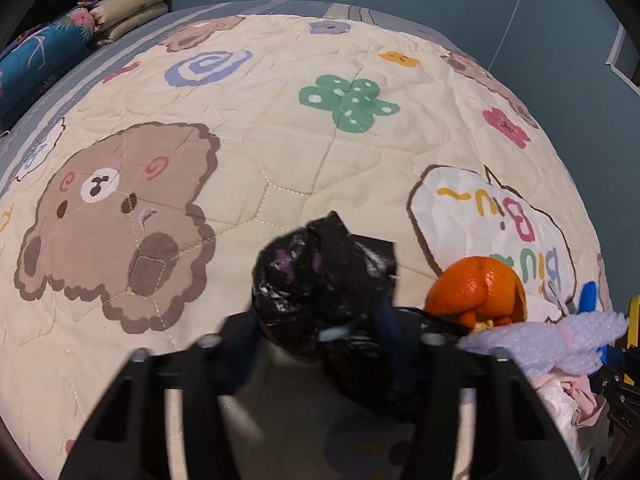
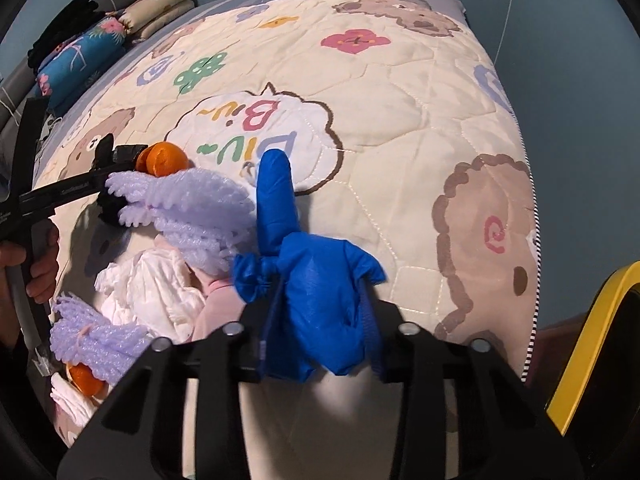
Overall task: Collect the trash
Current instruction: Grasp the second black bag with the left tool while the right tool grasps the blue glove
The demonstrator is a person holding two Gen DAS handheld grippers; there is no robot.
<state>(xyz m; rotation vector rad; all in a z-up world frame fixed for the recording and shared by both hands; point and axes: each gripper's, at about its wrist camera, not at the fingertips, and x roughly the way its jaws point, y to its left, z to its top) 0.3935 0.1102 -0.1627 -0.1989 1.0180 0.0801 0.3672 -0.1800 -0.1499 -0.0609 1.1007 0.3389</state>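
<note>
My left gripper (image 1: pixel 320 320) is shut on a crumpled black plastic bag (image 1: pixel 320 276) above the bed quilt (image 1: pixel 260 152). Orange peel (image 1: pixel 476 288) and a lilac foam fruit net (image 1: pixel 548 340) lie just to its right. My right gripper (image 2: pixel 320 312) is shut on a blue disposable glove (image 2: pixel 316 284), one finger of it sticking up. In the right wrist view the left gripper (image 2: pixel 108 184) shows at the left, by the orange peel (image 2: pixel 162 158) and the foam net (image 2: pixel 192 204). White tissue (image 2: pixel 152 292), a second foam net (image 2: pixel 96 340) and more peel (image 2: pixel 86 380) lie lower left.
Pillows (image 1: pixel 132 4) and a blue floral bolster (image 1: pixel 44 56) sit at the head of the bed. A yellow-rimmed black bin (image 2: pixel 596 344) stands beside the bed at the lower right. The quilt's right edge (image 2: pixel 534 240) drops off near it. Teal walls surround the bed.
</note>
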